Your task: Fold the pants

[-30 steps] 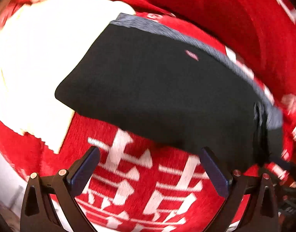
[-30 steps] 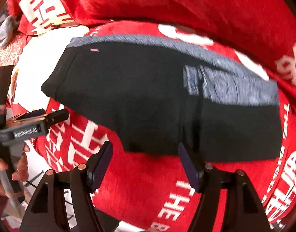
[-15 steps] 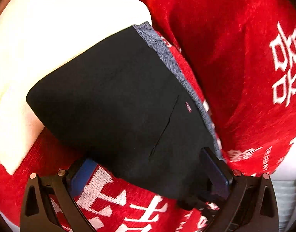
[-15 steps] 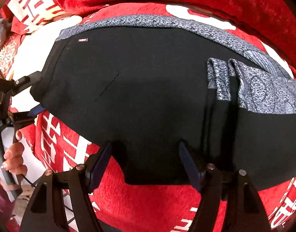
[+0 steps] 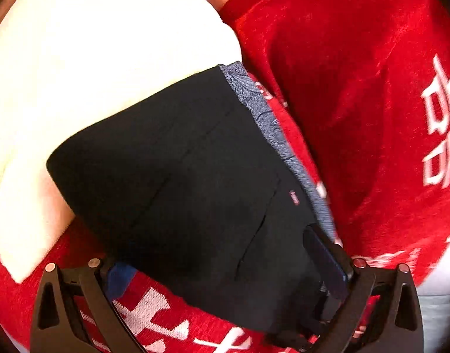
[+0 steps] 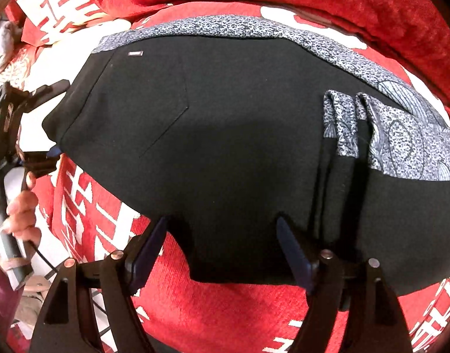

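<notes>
Red blanket [image 6: 225, 309] with white characters covers the work surface; a white cloth [image 5: 92, 58] lies over part of it. Black pants [image 6: 225, 132] lie flat on both, patterned grey waistband [image 6: 225, 26] along the far edge.

Right gripper [image 6: 222, 250]: jaws have just been opening and stand wide at the near hem, cloth between them, pads not pressing. Left gripper [image 5: 225, 267]: jaws wide, straddling the pants' corner at the pocket end, nothing pinched.

Risks, as judged:
- Closing here may catch the blanket's pile together with the hem.
- Pinching only the top layer would let the lower layers slide and the fold skew.
- Uneven lifting between hands could wrinkle the stack.
</notes>
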### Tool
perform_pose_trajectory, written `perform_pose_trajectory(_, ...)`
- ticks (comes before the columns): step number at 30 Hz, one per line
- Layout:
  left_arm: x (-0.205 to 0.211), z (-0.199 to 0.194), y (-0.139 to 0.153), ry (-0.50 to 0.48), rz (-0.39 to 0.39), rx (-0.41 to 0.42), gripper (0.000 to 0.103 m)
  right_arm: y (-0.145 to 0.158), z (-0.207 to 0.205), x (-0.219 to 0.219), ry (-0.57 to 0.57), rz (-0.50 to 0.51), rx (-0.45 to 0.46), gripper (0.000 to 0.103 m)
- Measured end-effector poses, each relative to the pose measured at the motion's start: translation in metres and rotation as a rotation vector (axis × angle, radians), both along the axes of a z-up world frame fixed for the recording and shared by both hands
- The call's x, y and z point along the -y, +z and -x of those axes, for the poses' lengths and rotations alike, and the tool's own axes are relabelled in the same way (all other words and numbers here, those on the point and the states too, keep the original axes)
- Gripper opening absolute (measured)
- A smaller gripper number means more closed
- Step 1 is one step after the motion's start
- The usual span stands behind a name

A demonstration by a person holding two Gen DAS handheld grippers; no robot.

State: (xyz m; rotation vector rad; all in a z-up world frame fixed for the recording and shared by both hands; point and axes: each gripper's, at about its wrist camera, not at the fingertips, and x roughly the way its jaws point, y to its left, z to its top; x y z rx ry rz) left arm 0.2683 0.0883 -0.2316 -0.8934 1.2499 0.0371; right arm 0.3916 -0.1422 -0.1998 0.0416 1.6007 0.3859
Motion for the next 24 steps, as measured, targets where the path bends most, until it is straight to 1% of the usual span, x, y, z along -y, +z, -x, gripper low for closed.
perform_pose_trajectory(1,0.008,-0.004,0.005,-0.021,-0.073,-0.013,0.083,0.003,-0.002,0.001,-0.001,0.000,0.002,0.081)
perform_pose_trajectory(2,0.018,-0.010,0.010,-0.072,-0.179,-0.034,0.060,0.009,-0.006,0.003,-0.003,-0.004,0.009,0.081)
perform_pose_trajectory(3,0.024,-0.013,0.012,-0.109,-0.256,-0.053,0.052,0.017,-0.010,0.004,-0.005,-0.013,0.026,0.081)
perform_pose_trajectory(4,0.030,-0.015,0.016,-0.141,-0.312,-0.054,0.046,0.027,-0.017,0.005,-0.004,-0.023,0.051,0.081)
perform_pose_trajectory(5,0.035,-0.014,0.022,-0.165,-0.365,-0.041,0.042,0.041,-0.028,0.006,0.001,-0.036,0.082,0.081)
perform_pose_trajectory(7,0.052,-0.012,0.035,-0.257,-0.519,-0.007,0.040,0.061,-0.048,0.004,0.011,-0.070,0.107,0.081)
perform_pose_trajectory(8,0.065,-0.011,0.041,-0.315,-0.612,0.020,0.040,0.071,-0.062,0.002,0.013,-0.101,0.109,0.081)
perform_pose_trajectory(9,0.084,-0.008,0.046,-0.400,-0.742,0.054,0.040,0.081,-0.075,-0.003,0.010,-0.139,0.102,0.081)
perform_pose_trajectory(12,0.114,-0.004,0.049,-0.536,-0.938,0.105,0.040,0.100,-0.113,-0.027,0.029,-0.265,0.032,0.081)
perform_pose_trajectory(14,0.120,-0.004,0.049,-0.573,-0.984,0.117,0.040,0.106,-0.136,-0.063,0.100,-0.340,-0.045,0.081)
perform_pose_trajectory(16,0.122,-0.006,0.047,-0.600,-1.007,0.112,0.040,0.107,-0.144,-0.100,0.191,-0.358,-0.103,0.081)
perform_pose_trajectory(17,0.122,-0.007,0.047,-0.608,-1.011,0.111,0.040,0.106,-0.147,-0.128,0.273,-0.338,-0.130,0.081)
perform_pose_trajectory(18,0.122,-0.009,0.047,-0.618,-1.016,0.112,0.040,0.102,-0.147,-0.148,0.328,-0.303,-0.144,0.081)
perform_pose_trajectory(20,0.123,-0.010,0.049,-0.637,-1.037,0.122,0.040,0.095,-0.146,-0.175,0.389,-0.239,-0.148,0.081)
perform_pose_trajectory(21,0.124,-0.009,0.049,-0.646,-1.050,0.126,0.040,0.091,-0.143,-0.186,0.417,-0.224,-0.160,0.081)
perform_pose_trajectory(23,0.126,-0.007,0.050,-0.654,-1.072,0.137,0.040,0.081,-0.138,-0.207,0.468,-0.206,-0.219,0.081)
perform_pose_trajectory(24,0.127,-0.006,0.051,-0.655,-1.084,0.144,0.040,0.074,-0.137,-0.216,0.482,-0.178,-0.245,0.081)
